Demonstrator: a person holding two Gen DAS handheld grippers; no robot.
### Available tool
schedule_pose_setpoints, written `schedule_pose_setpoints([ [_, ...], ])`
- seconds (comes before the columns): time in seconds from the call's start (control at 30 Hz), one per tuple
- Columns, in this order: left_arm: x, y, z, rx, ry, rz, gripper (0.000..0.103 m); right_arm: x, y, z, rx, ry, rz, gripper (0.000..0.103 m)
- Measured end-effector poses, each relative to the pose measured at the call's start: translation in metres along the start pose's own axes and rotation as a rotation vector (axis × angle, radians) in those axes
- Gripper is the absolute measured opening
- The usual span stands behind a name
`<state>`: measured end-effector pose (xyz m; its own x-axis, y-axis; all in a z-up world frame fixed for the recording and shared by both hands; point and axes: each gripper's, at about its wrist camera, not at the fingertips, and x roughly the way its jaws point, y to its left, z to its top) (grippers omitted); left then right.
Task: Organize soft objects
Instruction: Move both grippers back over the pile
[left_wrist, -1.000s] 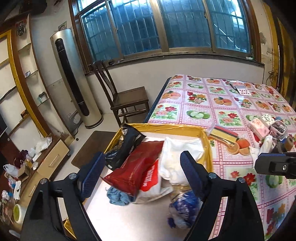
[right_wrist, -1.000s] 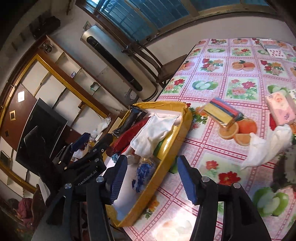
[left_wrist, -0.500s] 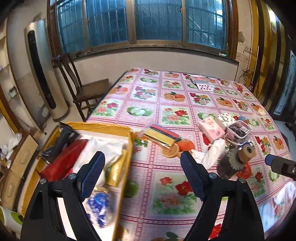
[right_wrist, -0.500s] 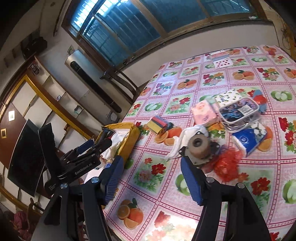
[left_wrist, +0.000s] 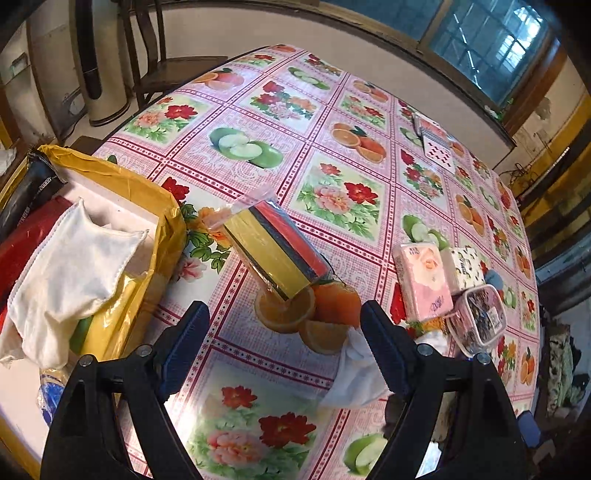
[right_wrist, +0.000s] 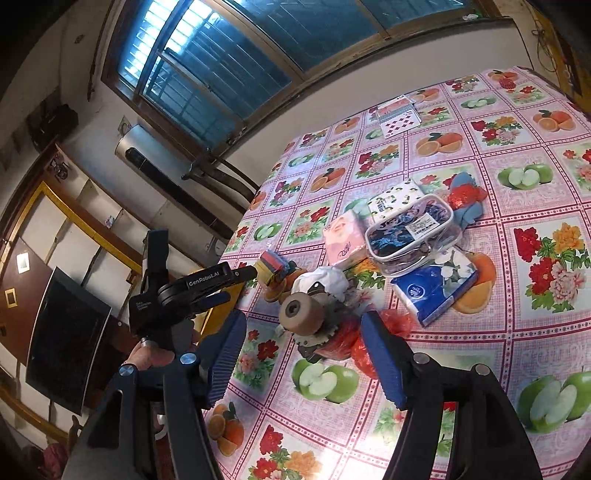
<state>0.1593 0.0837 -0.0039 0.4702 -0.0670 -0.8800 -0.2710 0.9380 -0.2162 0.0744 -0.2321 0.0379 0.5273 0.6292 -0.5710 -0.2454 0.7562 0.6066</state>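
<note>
Both grippers wide open, nothing held

Left gripper (left_wrist: 284, 343) up above the surface (left_wrist: 332, 177), pointing down at the pack of sponges (left_wrist: 277, 251). Sponge pack just ahead of the left gripper, in line with the gap between its fingers, wrapped in clear plastic and tipped up on one end. Probably the next soft thing to grab, so the fingers sit spread to fit around it

To the left of that gripper, close by, the yellow box (left_wrist: 162, 206). White cloth (left_wrist: 70, 273) and a red bag (left_wrist: 22, 243) already inside, so likely the home for the soft things

Right gripper (right_wrist: 303, 358) also above the surface, open and waiting. Straight ahead between its fingers, a brown roll (right_wrist: 301, 314) sitting on red netting (right_wrist: 354, 339). Further ahead, a blue tissue pack (right_wrist: 436, 288), a pink tissue pack (right_wrist: 341, 240) and a clear pouch (right_wrist: 410, 232), all bunched together and touching. White crumpled cloth (right_wrist: 325, 278) just behind the roll

Lots of soft things not yet in the box, so only part done
</note>
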Motion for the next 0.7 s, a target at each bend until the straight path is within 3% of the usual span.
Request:
schedule_pose_setpoints([
  [0.07,0.006,0.002,0.006,-0.049,-0.011,0.030,0.084,0.001,-0.009,0.004,0.009,0.002,0.002,0.068],
  [0.17,0.021,0.004,0.015,-0.125,0.020,0.017,0.084,0.006,-0.020,0.008,0.024,0.016,0.013,0.068],
  [0.47,0.054,-0.006,0.030,-0.179,0.066,0.066,0.084,0.016,-0.033,0.021,0.007,0.043,0.010,0.068],
  [0.7,0.059,-0.012,0.030,-0.104,0.067,0.080,0.084,0.037,-0.024,0.043,-0.084,0.081,-0.063,0.068],
])
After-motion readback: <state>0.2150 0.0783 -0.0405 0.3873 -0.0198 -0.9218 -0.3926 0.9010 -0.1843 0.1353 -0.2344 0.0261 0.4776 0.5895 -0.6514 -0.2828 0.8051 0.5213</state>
